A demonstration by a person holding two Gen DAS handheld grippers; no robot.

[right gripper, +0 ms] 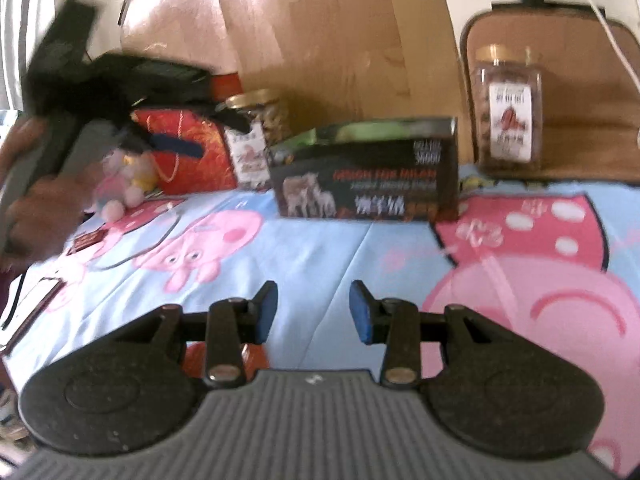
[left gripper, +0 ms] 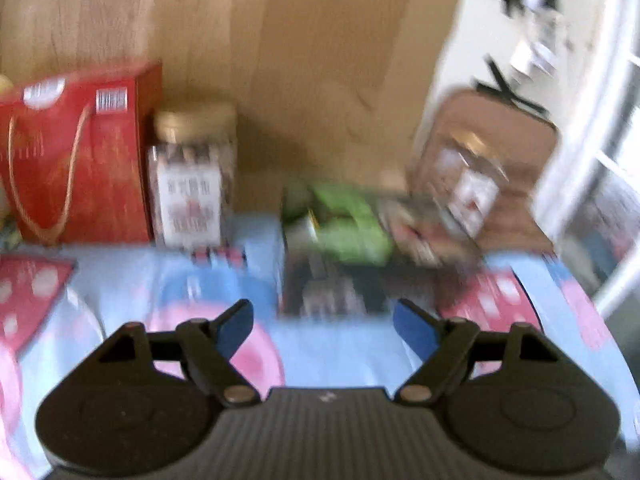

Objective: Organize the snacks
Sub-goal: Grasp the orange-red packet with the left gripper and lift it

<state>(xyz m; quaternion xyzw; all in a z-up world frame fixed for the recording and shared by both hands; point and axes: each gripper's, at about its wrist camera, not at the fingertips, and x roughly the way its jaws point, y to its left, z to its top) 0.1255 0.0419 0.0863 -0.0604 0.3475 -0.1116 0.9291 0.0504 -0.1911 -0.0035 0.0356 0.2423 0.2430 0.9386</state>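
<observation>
A dark snack box [right gripper: 366, 172] with a green top lies on the cartoon-print cloth; it also shows in the left wrist view [left gripper: 336, 248]. A red gift box [left gripper: 80, 156] with cord handles and a clear jar [left gripper: 192, 176] stand at the back left. A second jar [right gripper: 510, 110] stands at the back right. My left gripper [left gripper: 323, 326] is open and empty, just short of the dark box; it shows blurred in the right wrist view [right gripper: 160, 136]. My right gripper [right gripper: 314, 312] is open and empty above the cloth.
Brown cardboard sheets [right gripper: 320, 40] lean against the wall behind the snacks. A tan board [right gripper: 580, 80] stands behind the right jar. A small plush toy [right gripper: 128, 184] lies by the red gift box. The cloth [right gripper: 320, 248] covers the surface.
</observation>
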